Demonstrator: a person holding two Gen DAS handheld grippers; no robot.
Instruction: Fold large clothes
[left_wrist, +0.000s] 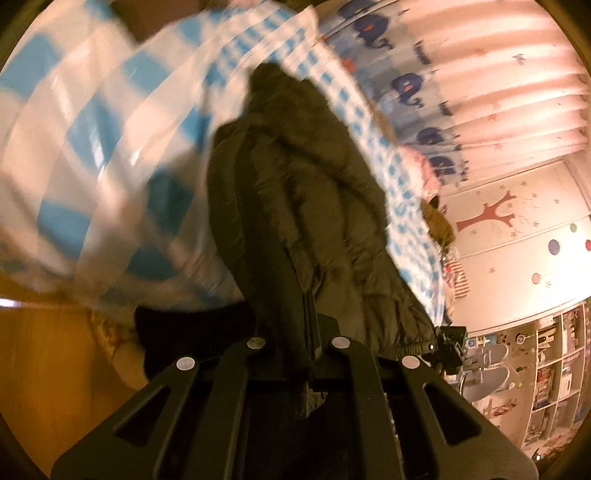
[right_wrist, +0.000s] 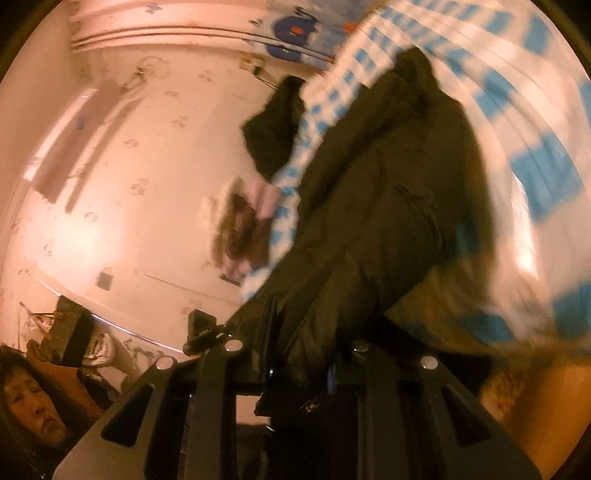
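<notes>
Quilted, matt olive jacket (left_wrist: 314, 206) cloth; smooth checked cotton-like bedsheet (left_wrist: 110, 110).

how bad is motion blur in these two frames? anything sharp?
Left wrist: checkered bedsheet smeared; left tongs and dark puffer jacket fairly sharp. Right wrist: bedsheet and wall streaked, right tongs crisp. Both show a warm orange cast and strong fisheye curvature.

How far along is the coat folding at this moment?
Early: no fold shows yet. Both the left hand-held gripper and the right hand-held gripper are shut on the dark padded coat, which stretches away from each over the blue checked bedspread. Every fold is left to do.
</notes>
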